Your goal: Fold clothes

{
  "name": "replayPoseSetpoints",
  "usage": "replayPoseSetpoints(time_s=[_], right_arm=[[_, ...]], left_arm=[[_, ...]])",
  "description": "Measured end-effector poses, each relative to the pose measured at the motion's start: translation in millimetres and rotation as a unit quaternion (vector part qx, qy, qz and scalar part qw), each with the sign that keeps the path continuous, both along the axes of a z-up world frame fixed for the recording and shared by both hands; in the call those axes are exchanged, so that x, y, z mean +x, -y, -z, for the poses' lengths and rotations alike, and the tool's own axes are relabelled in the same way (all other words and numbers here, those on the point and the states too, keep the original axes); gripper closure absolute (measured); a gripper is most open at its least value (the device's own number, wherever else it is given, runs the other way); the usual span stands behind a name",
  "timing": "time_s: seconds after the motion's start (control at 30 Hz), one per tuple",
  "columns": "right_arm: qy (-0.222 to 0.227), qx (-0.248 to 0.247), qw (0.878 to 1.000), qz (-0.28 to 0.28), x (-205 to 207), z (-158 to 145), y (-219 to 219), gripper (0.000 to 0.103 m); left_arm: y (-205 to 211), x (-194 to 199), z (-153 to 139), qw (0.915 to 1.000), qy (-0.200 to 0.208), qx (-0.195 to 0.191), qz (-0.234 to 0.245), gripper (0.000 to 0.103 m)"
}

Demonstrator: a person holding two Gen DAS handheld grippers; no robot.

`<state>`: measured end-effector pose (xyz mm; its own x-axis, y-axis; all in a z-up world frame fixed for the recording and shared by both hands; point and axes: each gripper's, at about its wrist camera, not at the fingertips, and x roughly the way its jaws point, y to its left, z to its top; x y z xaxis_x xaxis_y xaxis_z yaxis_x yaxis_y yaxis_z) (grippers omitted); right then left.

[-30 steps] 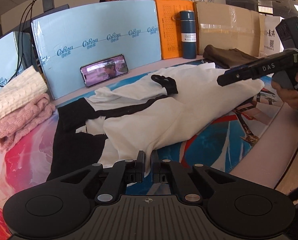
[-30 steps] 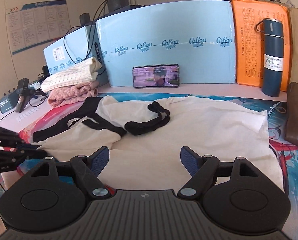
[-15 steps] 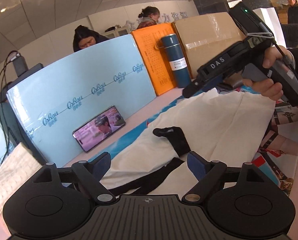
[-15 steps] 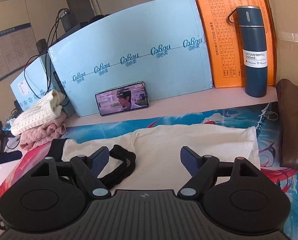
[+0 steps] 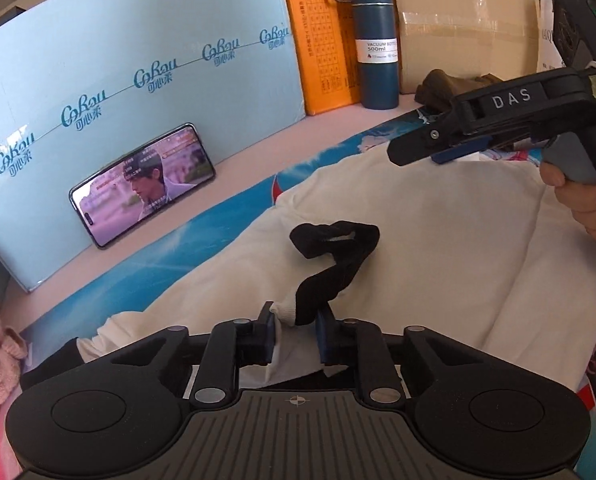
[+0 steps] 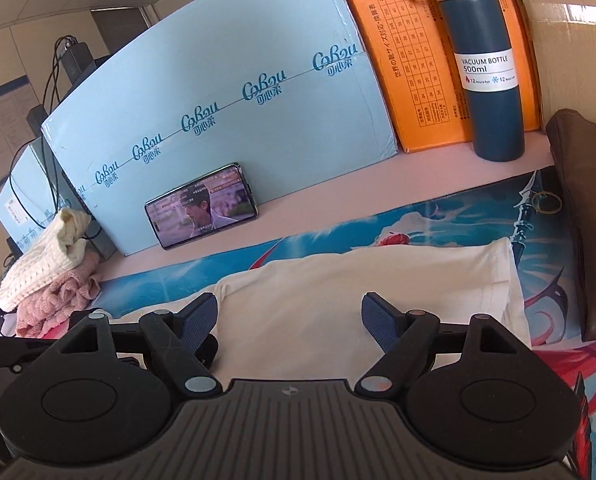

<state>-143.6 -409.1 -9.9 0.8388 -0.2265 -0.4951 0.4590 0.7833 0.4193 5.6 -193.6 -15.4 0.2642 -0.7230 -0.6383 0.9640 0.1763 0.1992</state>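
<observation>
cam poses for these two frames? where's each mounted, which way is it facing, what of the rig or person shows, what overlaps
Left wrist: on the left gripper, looking across the white shirt; its jaws pinch the black collar; right gripper and hand in view.
Right wrist: on the right gripper, jaws open over the white shirt, facing the back wall.
Shared: phone, blue bottle.

A white cotton garment with black trim (image 5: pixel 438 240) lies on a printed blue desk mat (image 6: pixel 338 240). Far behind it, a glowing smartphone (image 6: pixel 201 211) leans on a pale blue cardboard panel (image 6: pixel 225 120), with a tall navy vacuum bottle (image 6: pixel 486 68) to the right. Folded cream and pink knitwear (image 6: pixel 49 276) is stacked at far left.
</observation>
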Motion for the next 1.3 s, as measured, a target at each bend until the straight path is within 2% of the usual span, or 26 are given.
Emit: replayPoseSetpoints(time_s=[0.07,0.13,0.23,0.27,0.4,0.5,0.63,0.67,0.73,0.97,1.07,1.2,1.3], right_arm=[[0.002,0.008,1.0,0.009,-2.4,1.4,3.5,0.025],[0.006,0.016,1.0,0.018,-4.9,1.9,6.9,0.025],[0.012,0.029,0.999,0.031,-8.7,1.6,12.0,0.025],[0.012,0.034,0.999,0.035,-9.4,1.9,13.6,0.025],[0.012,0.041,0.998,0.046,-11.9,2.2,17.8,0.025],[0.014,0.039,0.998,0.054,-14.7,0.8,19.9,0.025],[0.012,0.045,0.997,0.066,-17.5,1.1,24.9,0.025],[0.011,0.049,0.996,0.068,-17.8,1.6,26.1,0.025],[0.01,0.055,0.996,0.07,-18.3,2.6,27.9,0.025],[-0.001,0.045,0.996,0.072,-16.3,4.4,26.4,0.025],[-0.004,0.029,0.997,0.065,-15.0,2.9,22.1,0.025],[-0.013,-0.023,1.0,0.001,-10.4,-4.7,0.0,0.025],[-0.017,-0.043,0.996,-0.071,-8.2,-8.3,-22.1,0.022]], left_arm=[[3.3,9.2,-3.8,0.9997,0.019,-0.013,-0.012,0.09],[10.7,23.4,-10.9,0.9967,0.061,-0.033,-0.043,0.091],[34.3,46.4,-19.5,0.9858,0.136,-0.049,-0.084,0.091],[42.7,54.3,-19.4,0.9838,0.146,-0.048,-0.092,0.091],[71.3,84.2,-6.3,0.9827,0.141,-0.023,-0.118,0.09],[84.8,100.6,10.8,0.9815,0.136,0.006,-0.135,0.084],[87.7,117.3,24.2,0.9752,0.137,0.027,-0.172,0.066],[87.1,121.3,25.9,0.9732,0.137,0.028,-0.182,0.055],[83.2,128.1,22.4,0.9711,0.129,0.018,-0.2,0.04],[43.8,110.1,-1.0,0.9758,0.108,-0.033,-0.187,0.039],[5.2,93.8,-15.9,0.9825,0.079,-0.056,-0.159,0.038],[-63.4,66.0,-32.4,0.9896,0.017,-0.089,-0.112,0.03],[-95.1,42.6,-28.6,0.9919,-0.035,-0.088,-0.085,0.029]])
